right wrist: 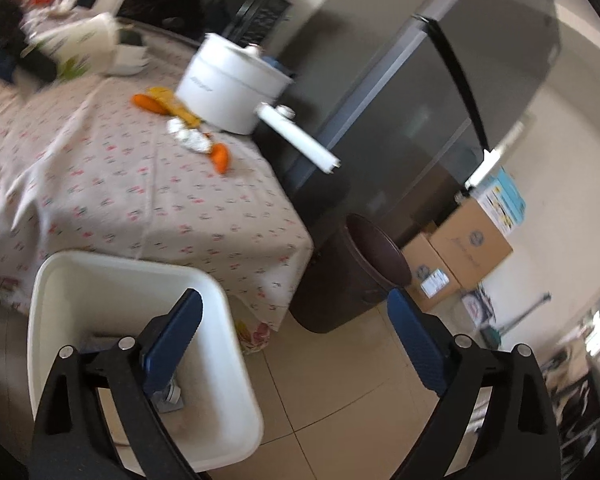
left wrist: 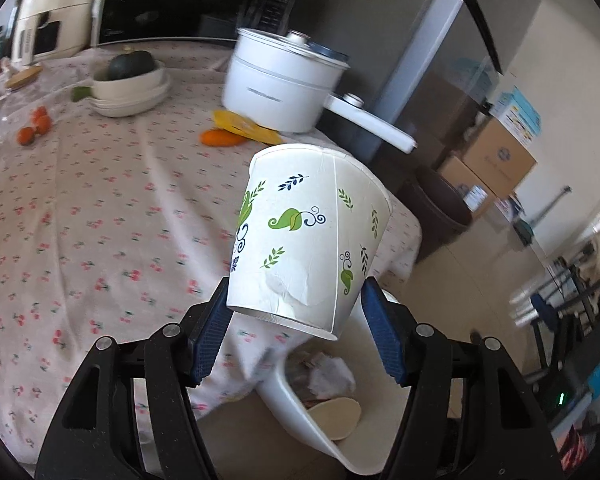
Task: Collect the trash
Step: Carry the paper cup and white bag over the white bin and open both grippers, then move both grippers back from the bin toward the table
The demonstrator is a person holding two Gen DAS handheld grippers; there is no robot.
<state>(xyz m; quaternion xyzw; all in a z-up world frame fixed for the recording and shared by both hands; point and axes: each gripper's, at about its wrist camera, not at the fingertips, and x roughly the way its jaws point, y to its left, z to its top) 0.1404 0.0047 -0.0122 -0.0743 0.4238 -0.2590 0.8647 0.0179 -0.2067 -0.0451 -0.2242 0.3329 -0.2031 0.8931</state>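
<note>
White pot (left wrist: pixel 280 88) on floral tablecloth (left wrist: pixel 100 208) — cardboard boxes (right wrist: pixel 470 254) beyond.

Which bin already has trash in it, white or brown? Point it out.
The white bin beside the table: crumpled scraps lie at its bottom. The dark brown bin by the fridge shows only an empty-looking dark mouth.

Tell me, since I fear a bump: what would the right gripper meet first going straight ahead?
Probably the tiled floor between the white bin and the dark bin. The right gripper is open and empty, angled downward; depth is unclear.
</note>
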